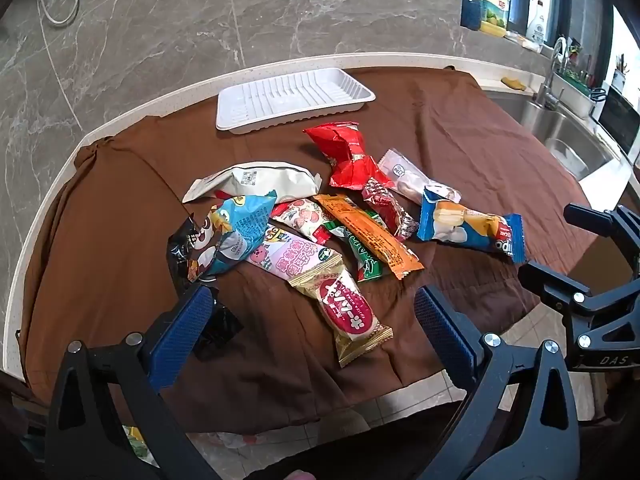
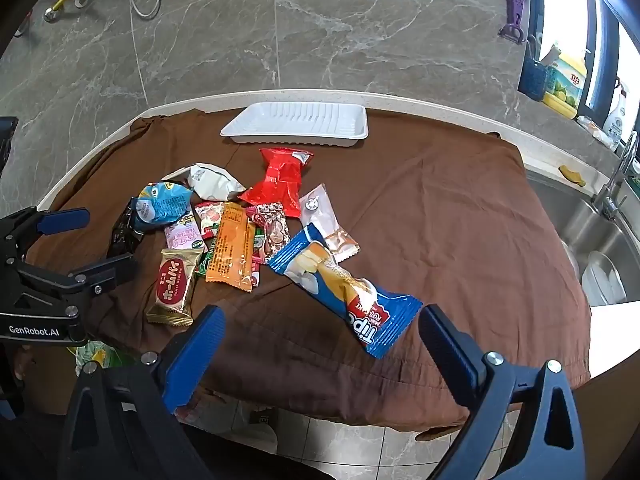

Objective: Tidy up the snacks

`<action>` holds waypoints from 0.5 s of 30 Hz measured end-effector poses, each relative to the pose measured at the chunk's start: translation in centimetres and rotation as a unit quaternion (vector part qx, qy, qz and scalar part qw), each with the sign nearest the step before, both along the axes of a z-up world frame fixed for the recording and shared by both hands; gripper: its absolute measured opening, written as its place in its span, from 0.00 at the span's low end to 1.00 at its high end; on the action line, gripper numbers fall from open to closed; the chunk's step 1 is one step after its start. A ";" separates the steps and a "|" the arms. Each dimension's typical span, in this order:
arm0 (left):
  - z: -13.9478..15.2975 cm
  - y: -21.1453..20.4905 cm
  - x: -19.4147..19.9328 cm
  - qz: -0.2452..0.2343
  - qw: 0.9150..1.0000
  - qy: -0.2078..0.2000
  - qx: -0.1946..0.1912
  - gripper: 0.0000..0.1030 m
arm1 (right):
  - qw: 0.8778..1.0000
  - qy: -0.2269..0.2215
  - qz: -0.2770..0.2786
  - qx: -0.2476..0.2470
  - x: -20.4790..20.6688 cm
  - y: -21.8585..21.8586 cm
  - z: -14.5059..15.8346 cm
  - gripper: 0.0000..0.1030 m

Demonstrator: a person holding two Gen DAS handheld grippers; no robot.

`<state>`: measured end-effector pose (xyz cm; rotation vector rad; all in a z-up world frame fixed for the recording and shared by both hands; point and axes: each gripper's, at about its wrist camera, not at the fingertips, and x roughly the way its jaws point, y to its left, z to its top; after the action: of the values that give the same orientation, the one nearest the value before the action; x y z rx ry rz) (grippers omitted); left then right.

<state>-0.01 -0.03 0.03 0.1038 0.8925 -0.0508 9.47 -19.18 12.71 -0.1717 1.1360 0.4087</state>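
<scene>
Several snack packets lie in a loose pile on a brown cloth (image 1: 460,152). Among them are a red bag (image 1: 348,156), a white pouch (image 1: 256,182), an orange bar (image 1: 370,236), a gold-and-red packet (image 1: 344,312) and a blue Tipo roll-cake packet (image 2: 344,288). An empty white ribbed tray (image 1: 294,98) sits behind the pile, also in the right wrist view (image 2: 298,124). My left gripper (image 1: 312,312) is open and empty, hovering above the gold-and-red packet. My right gripper (image 2: 320,332) is open and empty, just in front of the Tipo packet.
The cloth covers a white-rimmed counter (image 2: 400,100) against a grey marble wall. A steel sink (image 2: 600,236) with a tap lies to the right. Bottles and a holder stand on the window sill (image 2: 560,84). Tiled floor shows below the counter's front edge.
</scene>
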 end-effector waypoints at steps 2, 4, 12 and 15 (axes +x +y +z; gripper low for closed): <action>0.1 -0.1 0.0 -0.001 1.000 -0.001 0.001 1.00 | 1.000 -0.001 -0.002 0.002 0.1 0.1 0.1 0.97; 0.1 -0.2 0.0 -0.002 1.000 -0.001 0.002 1.00 | 1.000 -0.002 -0.002 0.002 0.1 0.0 0.1 0.97; 0.0 -0.5 0.4 -0.002 1.000 -0.001 0.002 1.00 | 1.000 -0.007 -0.001 0.001 0.3 0.1 0.2 0.97; 0.1 -0.8 0.4 -0.003 1.000 -0.002 0.002 1.00 | 1.000 -0.008 -0.001 0.002 0.2 0.0 0.1 0.97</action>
<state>0.41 -0.84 0.12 0.1105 0.8880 -0.0540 9.67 -19.23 12.80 -0.1693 1.1199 0.4081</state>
